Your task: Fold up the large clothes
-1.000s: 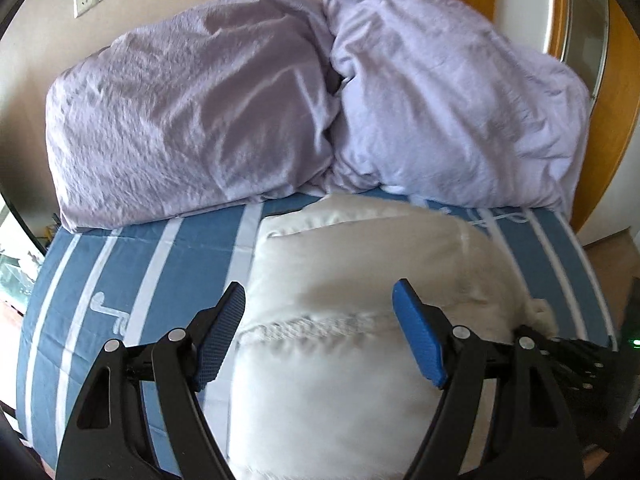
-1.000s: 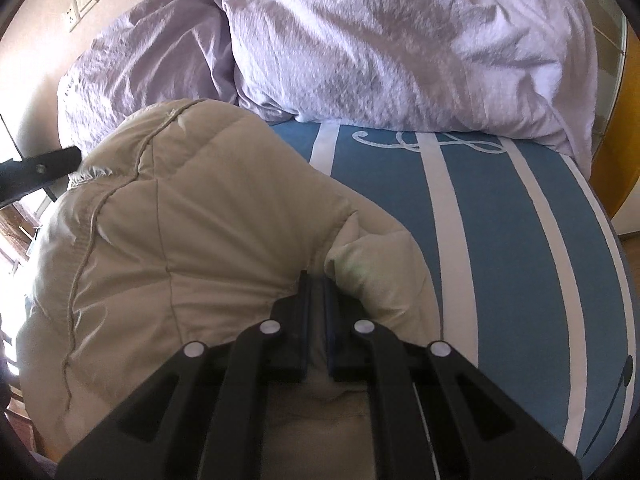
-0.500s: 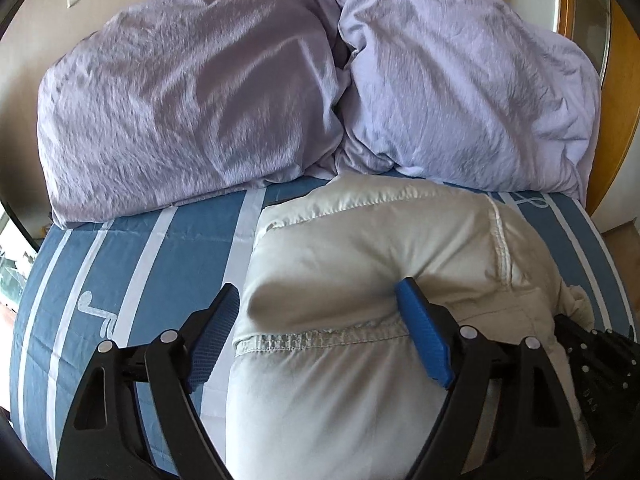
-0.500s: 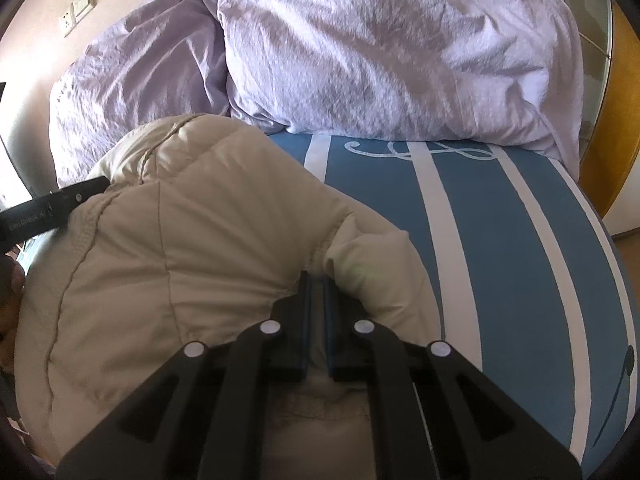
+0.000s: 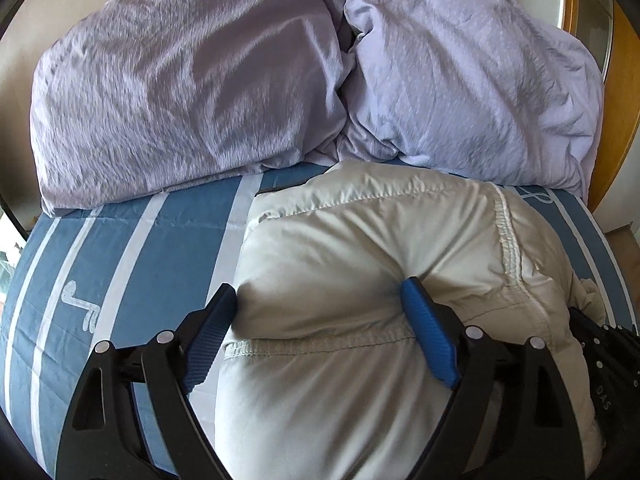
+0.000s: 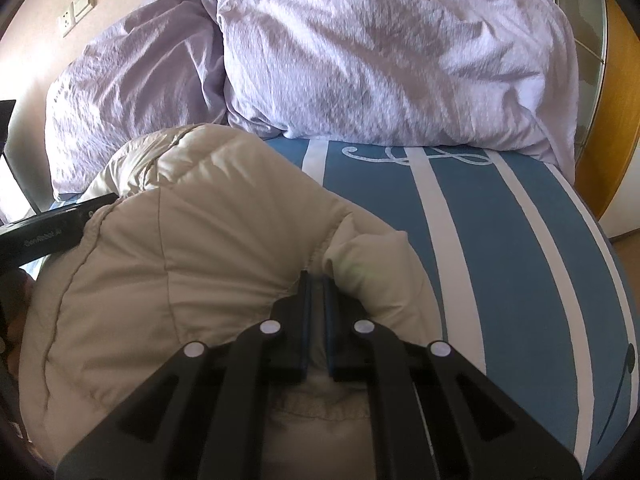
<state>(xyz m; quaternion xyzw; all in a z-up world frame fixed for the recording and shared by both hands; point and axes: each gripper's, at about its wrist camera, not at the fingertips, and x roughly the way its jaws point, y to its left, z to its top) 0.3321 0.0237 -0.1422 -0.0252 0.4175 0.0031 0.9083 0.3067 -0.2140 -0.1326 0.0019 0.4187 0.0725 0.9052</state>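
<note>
A puffy cream down jacket [image 5: 360, 248] lies bunched on the blue-and-white striped bed sheet [image 5: 132, 248]. My left gripper [image 5: 320, 304] is open, its blue pads pressed against both sides of a thick fold of the jacket. My right gripper [image 6: 315, 280] is shut on a pinch of the jacket [image 6: 208, 216] near its right edge. The left gripper's black body [image 6: 44, 232] shows at the left of the right wrist view, and the right gripper's body [image 5: 608, 364] shows at the lower right of the left wrist view.
Two lilac pillows [image 5: 192, 92] [image 5: 472, 76] lean against the headboard wall just behind the jacket. Bare striped sheet [image 6: 500, 248] lies right of the jacket. A wooden frame [image 6: 616, 92] stands at the far right. Wall sockets [image 6: 76, 12] sit upper left.
Both grippers moved forward toward the pillows, carrying the jacket along. The jacket's fold has bulged up between the left gripper's pads, which now press into it.
</note>
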